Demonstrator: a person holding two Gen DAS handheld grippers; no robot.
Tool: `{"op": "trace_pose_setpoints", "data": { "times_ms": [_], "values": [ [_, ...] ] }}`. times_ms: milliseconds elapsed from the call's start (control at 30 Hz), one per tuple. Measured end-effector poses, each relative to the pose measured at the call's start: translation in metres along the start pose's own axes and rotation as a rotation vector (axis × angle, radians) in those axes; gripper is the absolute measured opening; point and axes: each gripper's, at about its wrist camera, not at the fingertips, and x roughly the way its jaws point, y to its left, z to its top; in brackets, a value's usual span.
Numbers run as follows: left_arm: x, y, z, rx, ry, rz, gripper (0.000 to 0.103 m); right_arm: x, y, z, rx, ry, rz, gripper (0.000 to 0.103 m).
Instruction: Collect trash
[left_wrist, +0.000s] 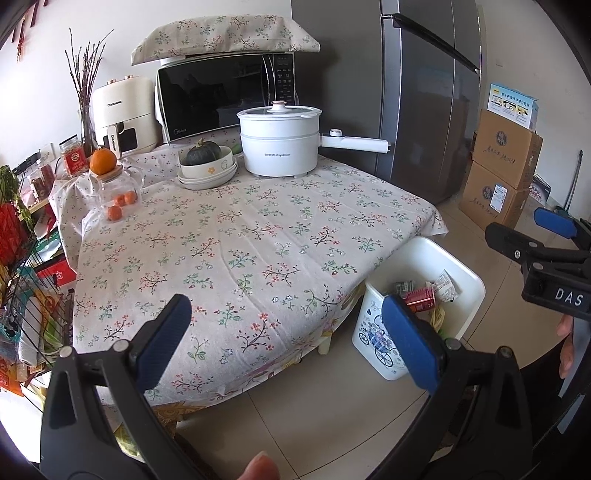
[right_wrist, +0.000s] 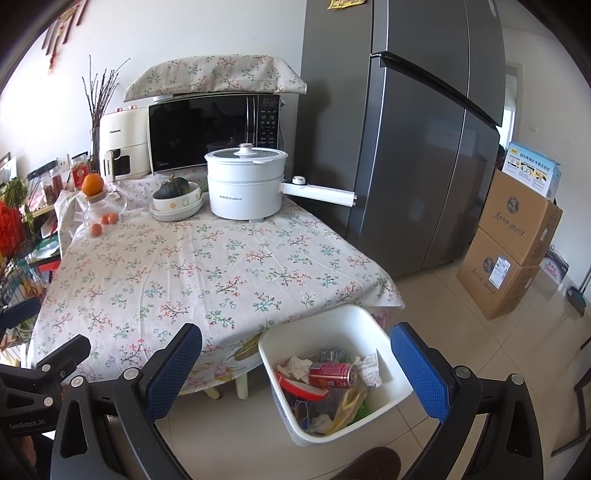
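Observation:
A white trash bin (right_wrist: 373, 325) stands on the floor at the table's right front corner; it also shows in the left wrist view (left_wrist: 469, 275). It holds a red soda can (right_wrist: 330, 374), crumpled wrappers (right_wrist: 369, 367) and other scraps. My left gripper (left_wrist: 291, 332) is open and empty above the table's front edge. My right gripper (right_wrist: 299, 369) is open and empty, held above the bin. The right gripper also shows at the right edge of the left wrist view (left_wrist: 532, 236).
The table has a floral cloth (left_wrist: 240, 240). At its back stand a white electric pot (left_wrist: 280, 142), a bowl with a squash (left_wrist: 207, 162), a glass jar with oranges (left_wrist: 118, 192), a microwave (left_wrist: 221, 96) and an air fryer (left_wrist: 123, 112). A fridge (left_wrist: 424, 92) and cardboard boxes (left_wrist: 502, 170) stand right.

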Motion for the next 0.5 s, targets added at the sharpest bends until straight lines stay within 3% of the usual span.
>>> {"op": "trace_pose_setpoints", "data": {
  "times_ms": [500],
  "values": [
    [-0.0052,-0.0045,0.0018,0.001,-0.017,0.007,0.102,0.0001,0.0002,-0.0005,0.01,-0.005,-0.016,0.103]
  ]
}}
